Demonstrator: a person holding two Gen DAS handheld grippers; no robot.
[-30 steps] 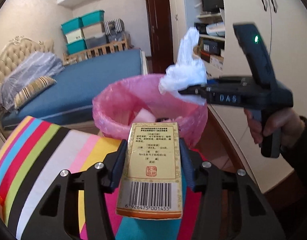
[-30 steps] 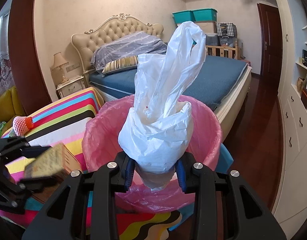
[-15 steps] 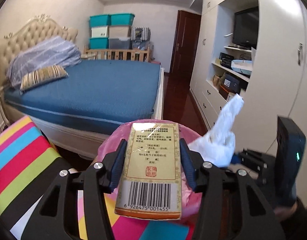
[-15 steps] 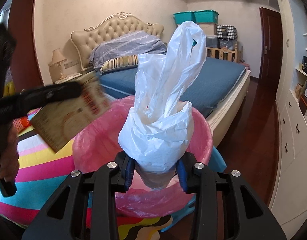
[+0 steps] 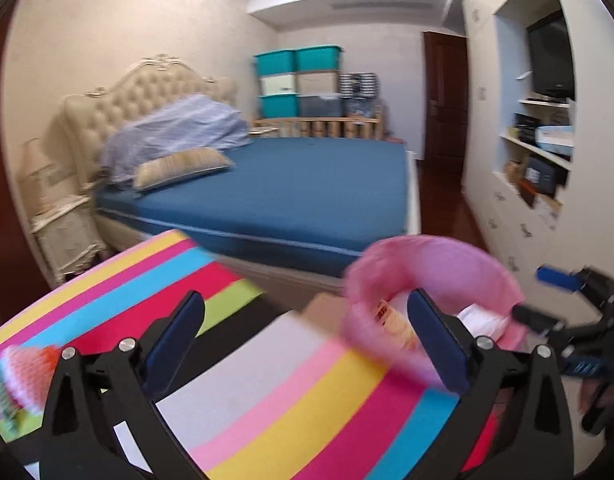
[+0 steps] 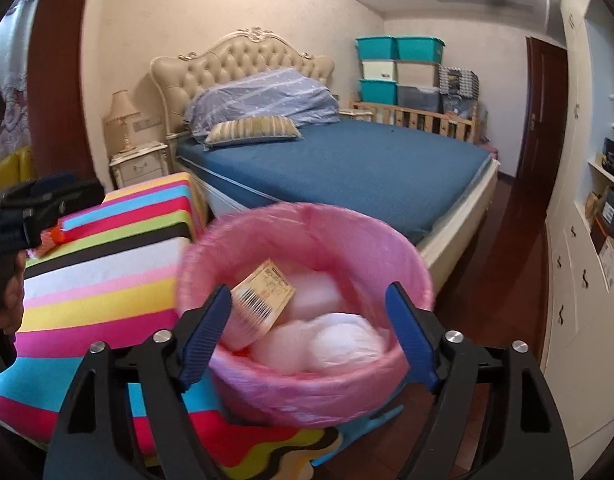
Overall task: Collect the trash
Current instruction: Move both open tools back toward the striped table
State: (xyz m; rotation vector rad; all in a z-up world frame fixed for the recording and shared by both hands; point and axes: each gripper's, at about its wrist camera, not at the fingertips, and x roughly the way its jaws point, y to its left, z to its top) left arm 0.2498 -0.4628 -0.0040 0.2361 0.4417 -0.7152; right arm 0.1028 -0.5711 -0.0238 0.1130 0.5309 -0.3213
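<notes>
bed point(image 6: 347, 168): sits behind the bin, blue sheet bare; nothing to do with the job, just the backdrop.
striped cover point(image 6: 99, 280): spread right beside the bin on its left, so leftover scraps are kept within easy reach of the drop spot.
bin point(image 6: 411, 264): the landmark here. It's lined with a pink bag and parked between the striped cover and the wood floor, probably so stuff can be dropped in from either hand.
white plastic bag point(image 6: 339, 340): now lying inside the bin, low and toward the near side. Half a second earlier it was pinched upright in the right gripper above the rim.
yellow box point(image 6: 263, 300): also inside the bin, tilted against its left inner wall, barcode facing up. Earlier it was clamped in the left gripper over the bin.
right gripper point(image 6: 307, 332): held just above the bin's near rim, jaws spread wide with nothing between the pads. They've just been opening, which is how the bag got let go.
left gripper point(image 5: 307, 344): jaws spread fully too, just opened, nothing pinched. It's seen over the striped cover at the bin's left, pulled off from where it was.
mesh scrap point(image 5: 23, 376): orange and white netting on the striped cover, well left of the bin. Looks like the next piece to be picked up.
</notes>
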